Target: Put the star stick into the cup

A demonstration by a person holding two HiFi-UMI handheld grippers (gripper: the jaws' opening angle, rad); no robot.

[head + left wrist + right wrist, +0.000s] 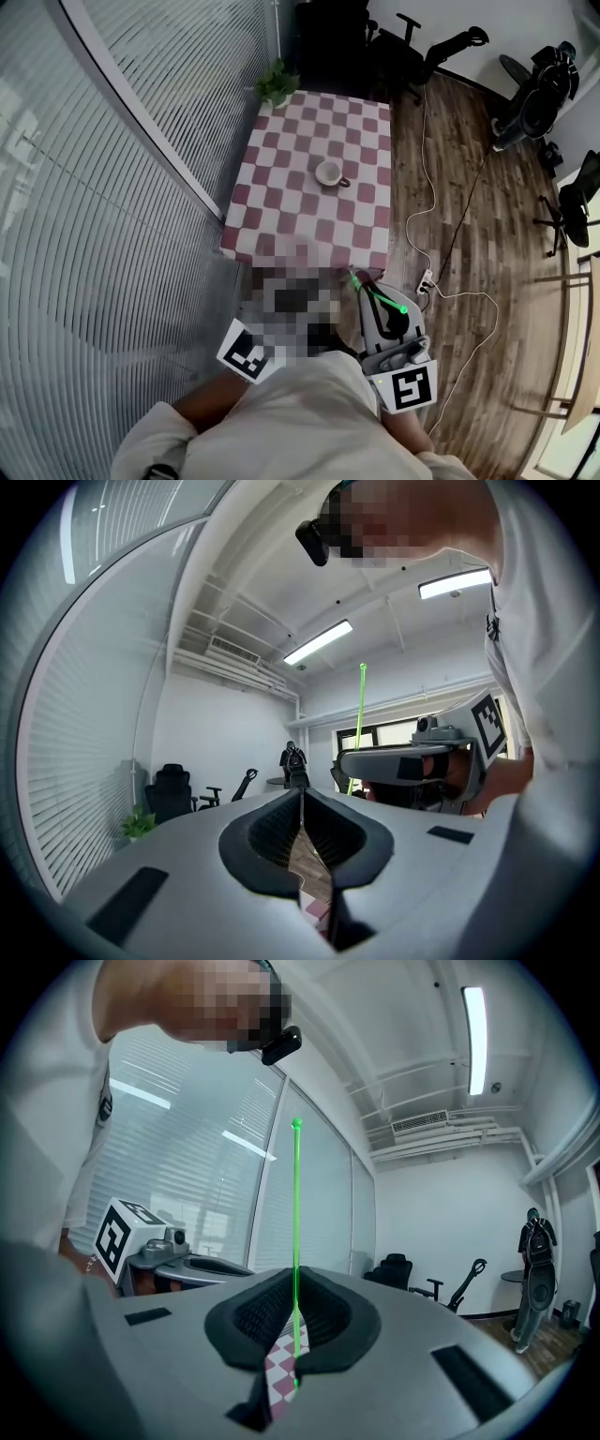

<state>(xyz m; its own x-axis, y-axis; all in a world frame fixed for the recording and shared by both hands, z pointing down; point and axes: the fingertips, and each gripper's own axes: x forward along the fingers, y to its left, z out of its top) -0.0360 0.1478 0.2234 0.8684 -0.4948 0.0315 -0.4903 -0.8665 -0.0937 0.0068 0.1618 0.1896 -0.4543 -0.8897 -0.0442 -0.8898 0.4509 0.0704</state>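
right hand-held gripper (292, 1333): pinching star stick (296, 1222) | axis: along jaws (tip outward) | left hand-held gripper (304, 841): closed

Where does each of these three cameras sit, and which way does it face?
Head view: on the person's head, facing down at table and cup; shirt shows.
Left gripper view: on left gripper, facing forward past shut jaws; shirt shows.
Right gripper view: on right gripper, jaws clamping the star stick; shirt shows.
All share the stick.
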